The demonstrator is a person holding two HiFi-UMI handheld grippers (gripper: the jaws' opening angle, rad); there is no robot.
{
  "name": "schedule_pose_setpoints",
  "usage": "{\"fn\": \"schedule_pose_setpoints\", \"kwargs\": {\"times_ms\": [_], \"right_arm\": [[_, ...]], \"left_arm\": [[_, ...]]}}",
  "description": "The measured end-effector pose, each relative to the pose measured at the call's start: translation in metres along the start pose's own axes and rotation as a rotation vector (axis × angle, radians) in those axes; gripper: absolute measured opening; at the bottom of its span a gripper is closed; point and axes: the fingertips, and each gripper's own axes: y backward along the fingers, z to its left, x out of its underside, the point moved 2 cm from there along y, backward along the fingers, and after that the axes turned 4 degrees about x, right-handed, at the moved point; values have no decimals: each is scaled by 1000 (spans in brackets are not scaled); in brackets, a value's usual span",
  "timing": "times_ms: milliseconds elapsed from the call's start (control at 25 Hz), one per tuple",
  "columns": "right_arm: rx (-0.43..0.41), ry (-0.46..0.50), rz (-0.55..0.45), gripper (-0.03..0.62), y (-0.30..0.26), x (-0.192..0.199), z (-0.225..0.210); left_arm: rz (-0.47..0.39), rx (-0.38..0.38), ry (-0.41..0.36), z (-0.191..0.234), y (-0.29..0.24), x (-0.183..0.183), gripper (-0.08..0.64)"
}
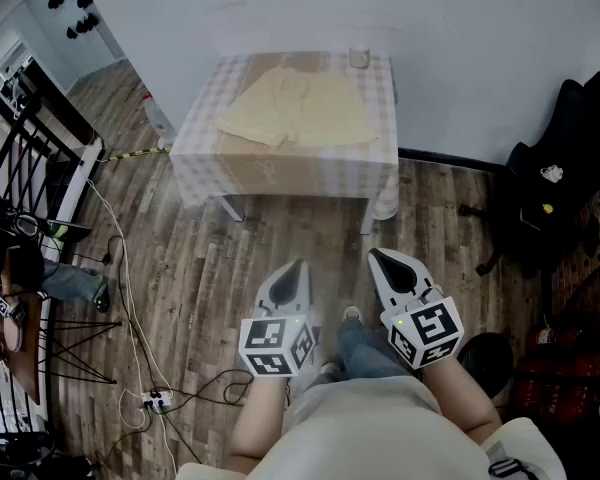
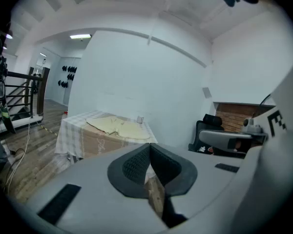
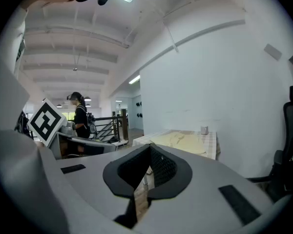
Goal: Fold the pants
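The pants (image 1: 298, 109), pale yellow and short in the leg, are seen spread flat on a small table (image 1: 280, 173) that is covered with a checked cloth and set against a white wall. Near the table's far edge, just beyond the pants, a small pale object (image 1: 359, 58) is stood; it is too blurred to be named with certainty, though a cup is suggested. The left gripper (image 1: 292, 273) and the right gripper (image 1: 380, 260) are held side by side over the wooden floor (image 1: 210, 278), well apart from the table and pointed toward it. In each gripper view the two dark jaws are shown pressed together at their tips, with nothing caught between them, and the table with the pants is framed beyond them. A black chair (image 1: 555, 183) is placed to the right of the table, and cables (image 1: 120, 268) are trailed across the floor at the left, beside a black railing (image 1: 30, 138). Another person (image 3: 81, 116) is seen standing in the background of the right gripper view.
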Motion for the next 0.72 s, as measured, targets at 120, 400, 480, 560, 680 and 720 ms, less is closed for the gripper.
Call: {"fn": "schedule_pose_setpoints", "kwargs": {"times_ms": [120,400,480,560,680,720], "right_arm": [[-4,-1,-11,-1,24,3,18],[-2,-24,-21,-2,55,9,44],[-5,-23,-21,-1,60,10,49],[-9,-22,-23,-1,62,10,54],[-20,-18,-28,-2,64,9,60],[-25,-14,-29,-1,64,8,62]], "left_arm": [[16,-5,-19,-8,24,11,5],[9,6,-33,-22,64,21,5],[1,7,-31,-24,71,22,5],[-7,8,-28,-23,77,21,5],[-18,5,-29,-22,84,19,5],[-21,4,-29,-21,85,18,5]]}}
